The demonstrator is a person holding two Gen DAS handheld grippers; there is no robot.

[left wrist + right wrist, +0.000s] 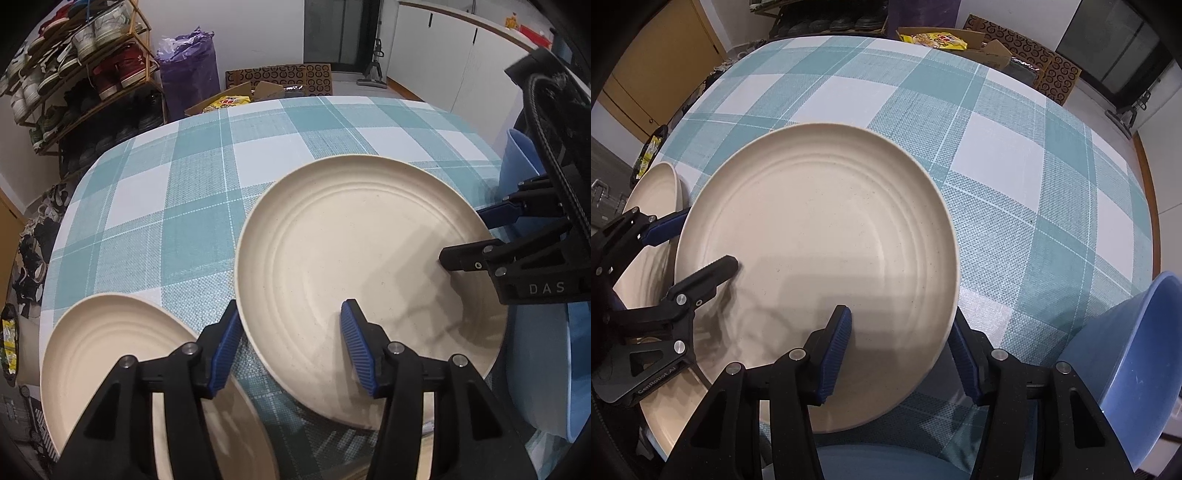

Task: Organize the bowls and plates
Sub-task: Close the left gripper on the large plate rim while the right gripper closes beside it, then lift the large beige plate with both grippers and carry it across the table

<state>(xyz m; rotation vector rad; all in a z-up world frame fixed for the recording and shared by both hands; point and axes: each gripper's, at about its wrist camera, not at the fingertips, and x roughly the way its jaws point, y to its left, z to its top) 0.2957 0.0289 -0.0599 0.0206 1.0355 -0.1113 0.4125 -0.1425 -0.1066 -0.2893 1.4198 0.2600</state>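
Note:
A large cream plate (351, 266) lies on the checked tablecloth (192, 206); it also shows in the right wrist view (820, 236). My left gripper (290, 347) is open and straddles the plate's near-left rim, one finger over the plate, one outside. My right gripper (901, 350) is open and straddles the plate's right rim the same way. It appears in the left wrist view (476, 236) at the plate's right edge. A second cream plate (122, 354) lies to the left, also seen in the right wrist view (653, 199). A blue bowl (1134, 354) sits at the right.
A shoe rack (77, 74) and a purple bag (188, 70) stand beyond the table's far left. A cardboard box with a yellow packet (229, 101) is behind the far edge. White cabinets (461, 62) line the right wall.

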